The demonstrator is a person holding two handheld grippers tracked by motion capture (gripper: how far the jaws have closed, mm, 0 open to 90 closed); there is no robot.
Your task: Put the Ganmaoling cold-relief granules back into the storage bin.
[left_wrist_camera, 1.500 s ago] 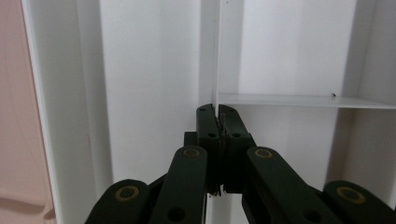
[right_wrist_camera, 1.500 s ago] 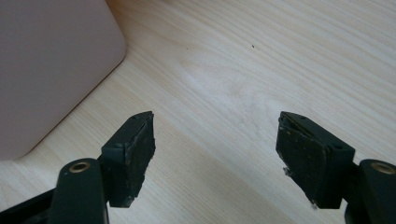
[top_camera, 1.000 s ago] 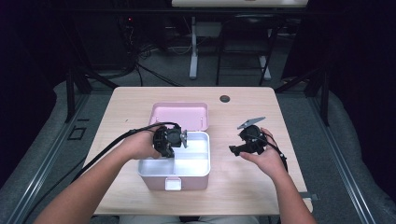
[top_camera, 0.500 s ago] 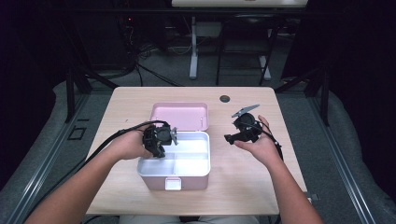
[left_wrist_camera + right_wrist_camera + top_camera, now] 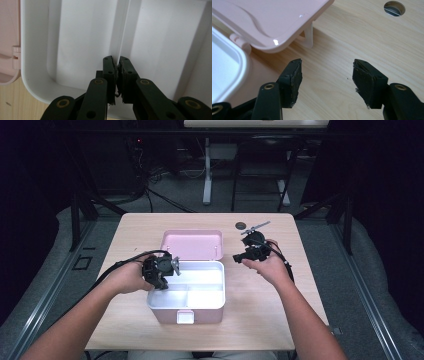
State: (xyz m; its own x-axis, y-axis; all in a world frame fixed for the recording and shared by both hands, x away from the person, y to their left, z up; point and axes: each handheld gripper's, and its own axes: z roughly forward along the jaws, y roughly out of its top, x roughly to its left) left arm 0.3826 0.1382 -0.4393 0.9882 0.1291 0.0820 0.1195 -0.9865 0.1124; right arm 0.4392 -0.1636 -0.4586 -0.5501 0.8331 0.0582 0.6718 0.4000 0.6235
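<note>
White plastic two-compartment box (image 5: 187,292) w/ pink hinged lid (image 5: 192,244) open, mid-counter (image 5: 260,320). Left hand-held gripper (image 5: 172,266) over box's left rim, jaws nearly closed, just been closing, nothing between them; in left gripper view they line up w/ centre divider (image 5: 122,27). Right hand-held gripper (image 5: 325,75) right of lid, jaws apart, narrowing, empty. Judged: lid-closing step; next needs right gripper on lid edge.

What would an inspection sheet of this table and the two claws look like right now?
Surface: light wooden table with a round hole.
Job's things: white divided box, nothing inside; pink lid hinged open behind it.
Clutter: nothing seen.
Grippers: left claw nearly shut over the box divider, holding nothing; right claw open above the table, jaws just been closing.
Cables: one trails from the left claw.
Surroundings: dark room, desk legs and floor wires.
</note>
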